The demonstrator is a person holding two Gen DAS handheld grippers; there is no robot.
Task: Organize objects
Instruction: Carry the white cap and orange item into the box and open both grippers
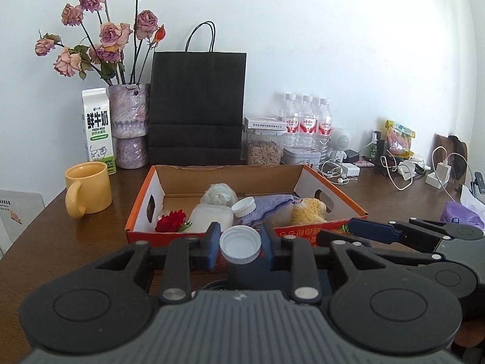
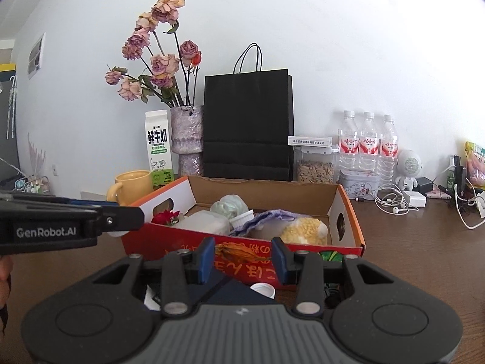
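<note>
My left gripper (image 1: 240, 247) is clamped on a white ribbed plastic bottle cap (image 1: 241, 248), blue pads pressing both sides of it, held just in front of the near wall of the orange-and-white cardboard tray box (image 1: 315, 233). My right gripper (image 2: 244, 256) holds a dried orange flower head (image 2: 239, 253); the left pad touches it, though whether the right pad presses on it I cannot tell (a thin stem seems to bridge that gap).

Inside the box, left to right: a red artificial rose (image 1: 171, 221), a translucent white plastic container (image 1: 212, 217), a second white cap (image 1: 244, 206) leaning on a lilac cloth (image 1: 271, 206), and a yellow plush toy (image 1: 306, 215). A pale crumpled wad (image 1: 219, 194) sits behind them.

Another white cap (image 2: 263, 289) lies on the dark wooden table (image 1: 75, 233) under my right gripper. To the far left stands a yellow ceramic mug (image 1: 88, 189).
</note>
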